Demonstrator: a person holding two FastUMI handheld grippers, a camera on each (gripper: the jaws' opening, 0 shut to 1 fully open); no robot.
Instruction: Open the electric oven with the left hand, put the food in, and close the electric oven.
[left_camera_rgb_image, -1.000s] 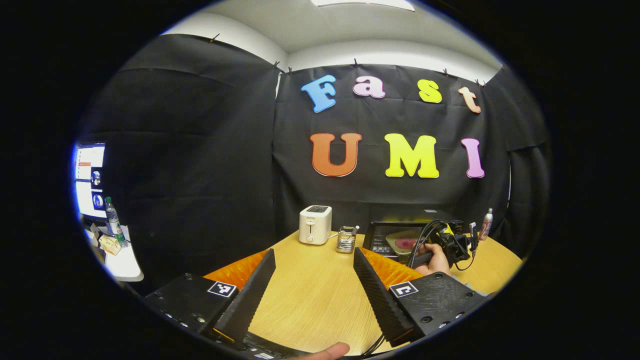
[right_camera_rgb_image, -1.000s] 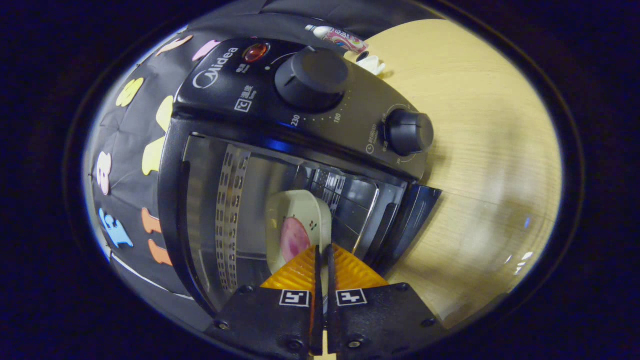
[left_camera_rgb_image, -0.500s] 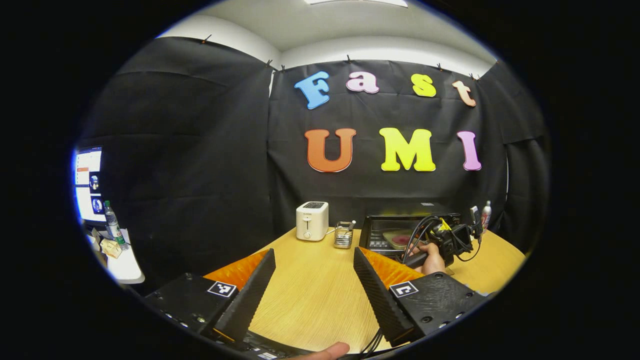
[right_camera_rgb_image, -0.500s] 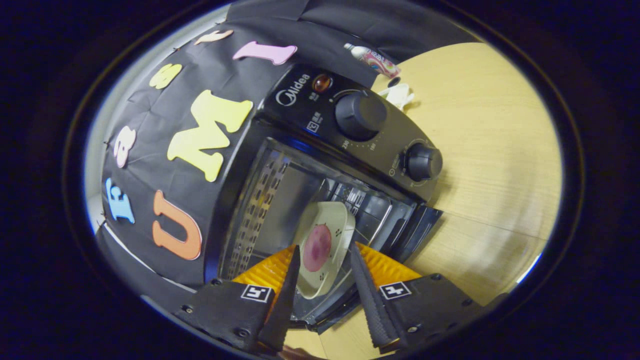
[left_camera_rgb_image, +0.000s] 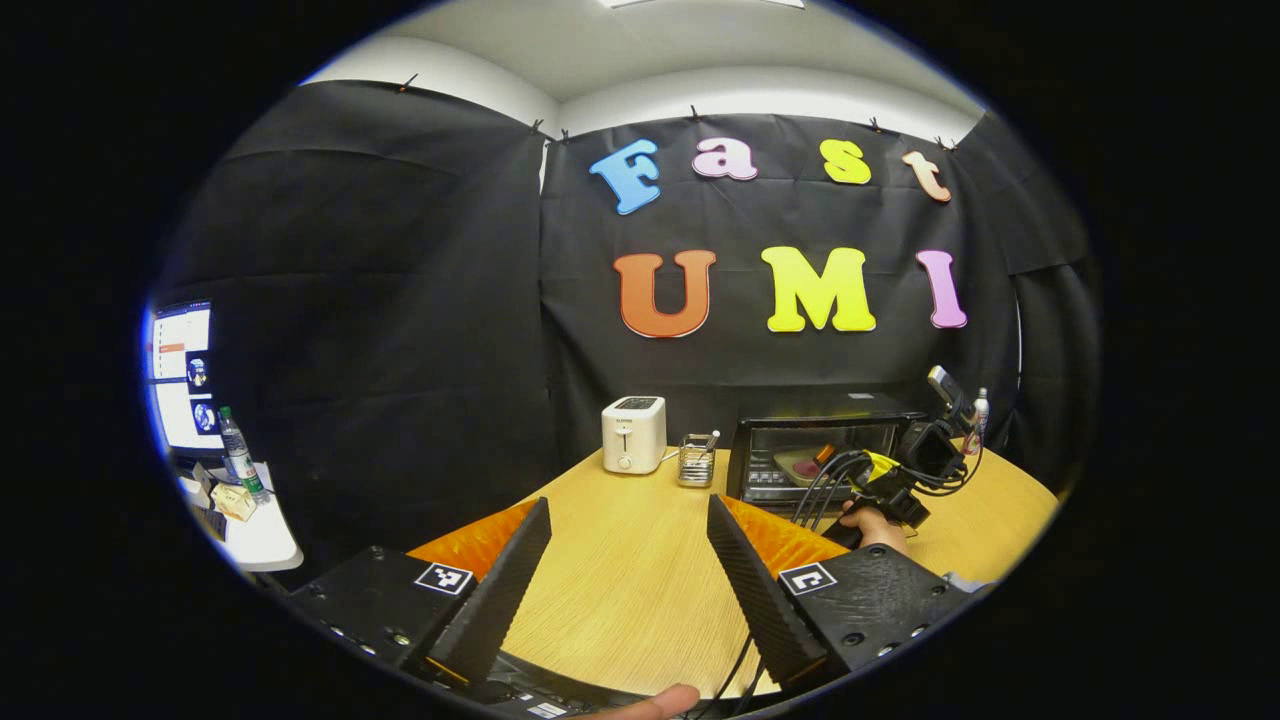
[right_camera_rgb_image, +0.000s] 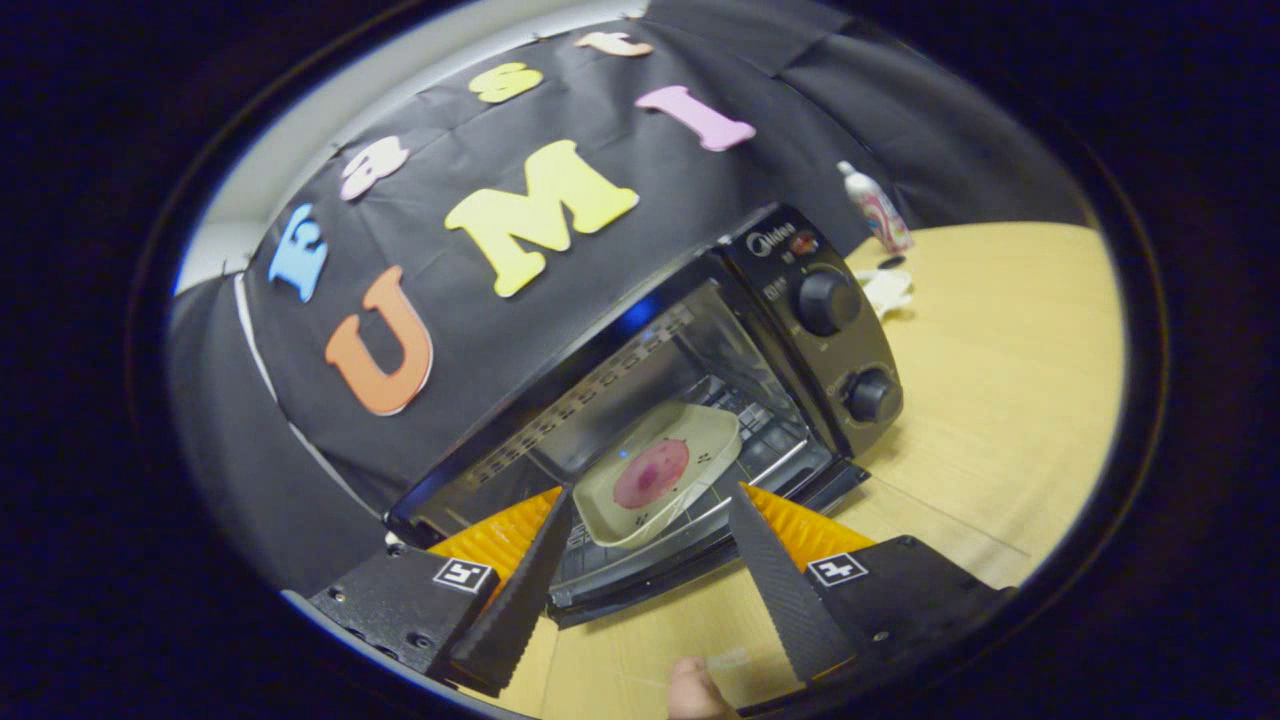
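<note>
Oven (right_camera_rgb_image: 700, 400) door down — plate (right_camera_rgb_image: 655, 470) with food (right_camera_rgb_image: 650, 472) inside. Right gripper (right_camera_rgb_image: 650, 560) fingers spread, empty, near it. Left gripper (left_camera_rgb_image: 630, 570) also spread, over table (left_camera_rgb_image: 620, 520).

Left gripper view distant, right gripper view close; shared oven (left_camera_rgb_image: 812, 450).

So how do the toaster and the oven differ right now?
The toaster is small, white and upright; the oven is wide, black and boxy. The oven's door hangs open with a dish of food inside; the toaster's slots look empty. Both stand on the table by the wall.
</note>
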